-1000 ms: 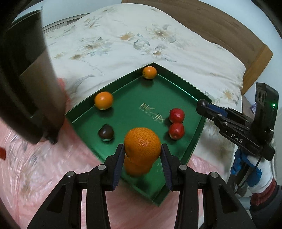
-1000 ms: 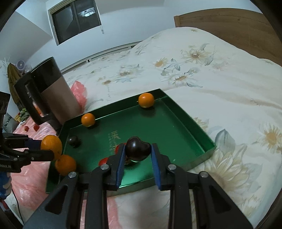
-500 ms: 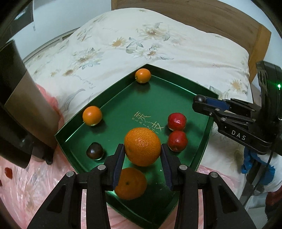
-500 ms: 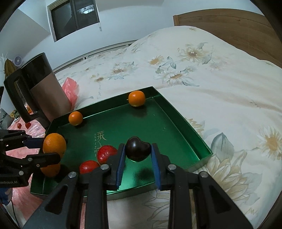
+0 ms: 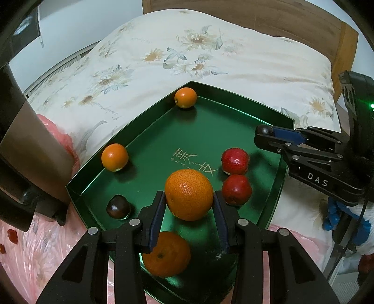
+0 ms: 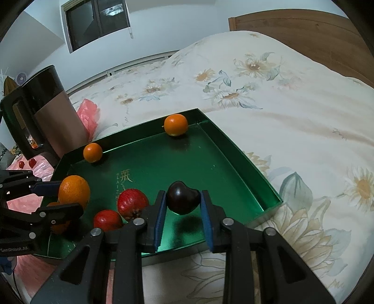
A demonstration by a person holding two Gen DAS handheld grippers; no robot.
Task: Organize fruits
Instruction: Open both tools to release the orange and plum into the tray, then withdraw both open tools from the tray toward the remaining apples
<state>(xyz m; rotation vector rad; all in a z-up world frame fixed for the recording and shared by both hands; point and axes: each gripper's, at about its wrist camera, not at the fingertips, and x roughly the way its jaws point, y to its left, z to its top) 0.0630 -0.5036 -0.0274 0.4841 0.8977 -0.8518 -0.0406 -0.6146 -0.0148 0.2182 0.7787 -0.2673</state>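
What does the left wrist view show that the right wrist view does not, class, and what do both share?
Only left wrist: a dark fruit resting in the tray's near-left corner. Only right wrist: a window and the whole dark jug. Both: green tray, two red fruits, left gripper holding an orange, right gripper holding a dark cherry.

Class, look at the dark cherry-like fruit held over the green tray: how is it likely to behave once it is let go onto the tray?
The dark fruit is round and glossy, so it will probably roll on the smooth floor of the green tray. The raised rim should stop it, as it seems to have stopped the small orange in the far corner. Pinched only at its sides by the right tool, it may slip.
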